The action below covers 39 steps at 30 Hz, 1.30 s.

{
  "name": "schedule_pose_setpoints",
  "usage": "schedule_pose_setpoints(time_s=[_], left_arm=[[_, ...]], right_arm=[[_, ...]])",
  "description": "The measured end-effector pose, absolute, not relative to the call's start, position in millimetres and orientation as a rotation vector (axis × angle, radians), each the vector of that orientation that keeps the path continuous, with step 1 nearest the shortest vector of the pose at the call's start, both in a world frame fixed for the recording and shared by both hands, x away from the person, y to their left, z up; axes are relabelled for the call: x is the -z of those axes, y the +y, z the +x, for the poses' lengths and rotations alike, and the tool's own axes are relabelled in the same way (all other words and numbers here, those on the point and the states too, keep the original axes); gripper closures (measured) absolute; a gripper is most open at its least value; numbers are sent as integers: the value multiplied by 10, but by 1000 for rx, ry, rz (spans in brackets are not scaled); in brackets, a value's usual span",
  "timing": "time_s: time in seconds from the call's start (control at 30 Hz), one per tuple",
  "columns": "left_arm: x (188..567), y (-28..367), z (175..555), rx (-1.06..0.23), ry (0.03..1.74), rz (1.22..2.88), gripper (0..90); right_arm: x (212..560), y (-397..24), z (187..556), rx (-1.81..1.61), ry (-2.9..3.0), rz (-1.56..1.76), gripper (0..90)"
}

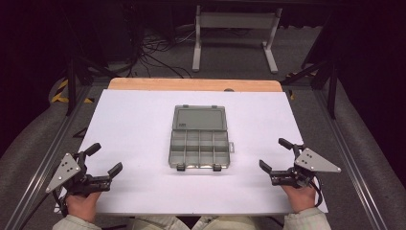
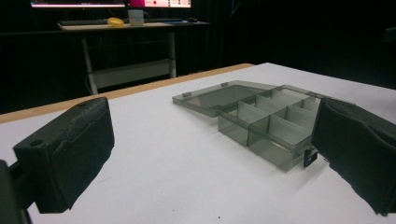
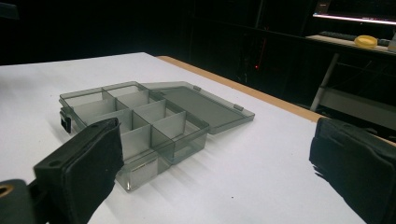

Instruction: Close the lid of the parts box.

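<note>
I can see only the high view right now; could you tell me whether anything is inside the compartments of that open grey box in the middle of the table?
Observer: In the right gripper view the compartment box looks empty; its dividers stand over a bare floor.
Operator: Thank you. Is the lid lying flat?
Observer: In the left gripper view the lid lies flat on the white table, with two small hinge tabs along its far edge.
Operator: And what is in front of the left claw?
Observer: The left claw stands open with nothing between its jaws; a black latch on the box's near corner shows just beside one jaw.
</note>
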<state>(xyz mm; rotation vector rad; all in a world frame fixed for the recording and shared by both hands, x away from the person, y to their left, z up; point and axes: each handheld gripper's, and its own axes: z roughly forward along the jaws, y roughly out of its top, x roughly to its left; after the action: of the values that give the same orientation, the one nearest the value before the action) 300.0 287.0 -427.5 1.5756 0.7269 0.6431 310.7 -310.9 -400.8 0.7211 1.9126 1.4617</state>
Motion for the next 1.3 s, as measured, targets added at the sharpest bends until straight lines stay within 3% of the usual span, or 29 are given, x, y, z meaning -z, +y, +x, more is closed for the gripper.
schedule_pose_setpoints(time_s=[0.8,1.3], left_arm=[[4260,2802,3041,-673,756,1600,6],[4153,2506,3425,-609,767,1648,21]], right_arm=[[3997,-3073,3149,-1438,1930,729,29],[3894,-2935,3403,-1444,1969,799,49]])
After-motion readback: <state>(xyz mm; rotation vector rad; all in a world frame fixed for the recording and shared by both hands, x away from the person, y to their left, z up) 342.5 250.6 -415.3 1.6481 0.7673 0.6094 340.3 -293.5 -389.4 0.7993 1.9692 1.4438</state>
